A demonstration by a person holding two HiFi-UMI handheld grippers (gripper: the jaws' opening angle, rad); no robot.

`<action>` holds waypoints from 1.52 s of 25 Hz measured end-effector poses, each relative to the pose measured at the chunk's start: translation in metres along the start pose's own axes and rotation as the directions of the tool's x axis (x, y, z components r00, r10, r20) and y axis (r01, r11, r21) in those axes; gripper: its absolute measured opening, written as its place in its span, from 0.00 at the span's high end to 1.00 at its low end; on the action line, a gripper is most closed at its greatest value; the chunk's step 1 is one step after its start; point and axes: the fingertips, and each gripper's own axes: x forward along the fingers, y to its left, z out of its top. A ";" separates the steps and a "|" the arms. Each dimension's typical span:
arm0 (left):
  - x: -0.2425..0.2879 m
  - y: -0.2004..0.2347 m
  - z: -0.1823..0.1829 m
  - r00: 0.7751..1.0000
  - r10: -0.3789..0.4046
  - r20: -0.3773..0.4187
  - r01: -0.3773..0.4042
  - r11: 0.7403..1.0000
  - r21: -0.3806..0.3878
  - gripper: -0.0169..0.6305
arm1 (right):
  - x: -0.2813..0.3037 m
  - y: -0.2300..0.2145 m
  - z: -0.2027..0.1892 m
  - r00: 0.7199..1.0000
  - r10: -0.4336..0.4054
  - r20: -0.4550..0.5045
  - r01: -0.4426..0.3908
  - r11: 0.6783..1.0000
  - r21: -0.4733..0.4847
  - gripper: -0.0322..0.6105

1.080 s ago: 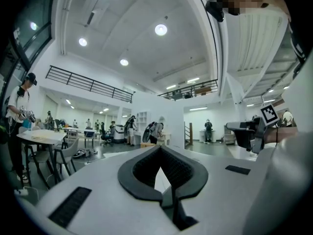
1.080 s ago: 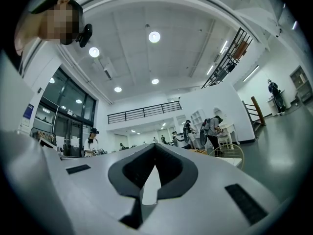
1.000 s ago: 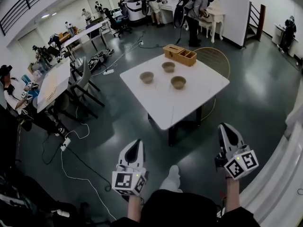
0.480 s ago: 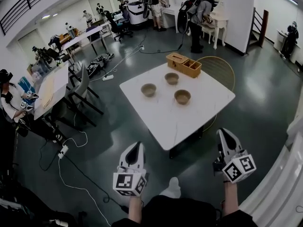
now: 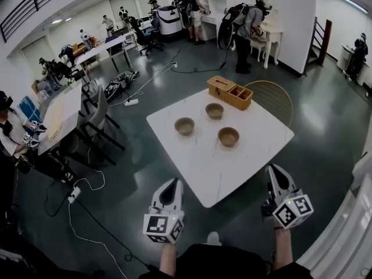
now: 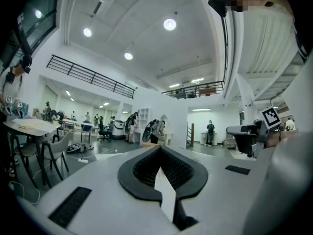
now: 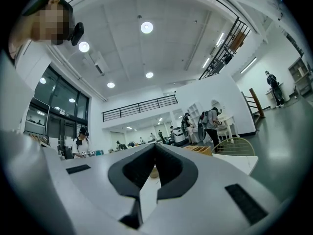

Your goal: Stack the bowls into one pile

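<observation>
On the dark floor at the left, a white power strip lies with its cable trailing off. The left gripper is held low in front of the person, short of the near corner of the white tabletop. Its own view shows the left gripper clenched, tips together with nothing between them.

Three tan bowls stand upright and apart on the tabletop, none stacked. The left bowl sits toward the left edge. The far bowl is behind it and to the right, just in front of a wooden compartment box that lies at the far edge. The right bowl stands nearest the person, right of the other two. A chair with a rounded back stands at the tabletop's far right side.

The right gripper hovers off the tabletop's near right edge, touching nothing. In its own view the right gripper is clenched and empty as well.
</observation>
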 end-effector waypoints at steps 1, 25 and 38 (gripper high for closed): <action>0.007 0.003 0.000 1.000 -0.004 0.001 0.004 1.000 -0.002 0.95 | 0.006 -0.002 -0.001 1.000 0.000 -0.002 0.000 1.000 0.001 0.93; 0.118 0.029 -0.022 0.997 0.020 -0.071 -0.023 0.999 -0.039 0.95 | 0.127 -0.073 -0.031 0.995 0.035 -0.098 -0.029 0.997 0.066 0.93; 0.211 0.021 -0.031 0.991 0.070 -0.116 -0.079 0.994 -0.072 0.95 | 0.228 -0.136 -0.046 0.965 0.144 -0.221 -0.116 0.984 0.135 0.93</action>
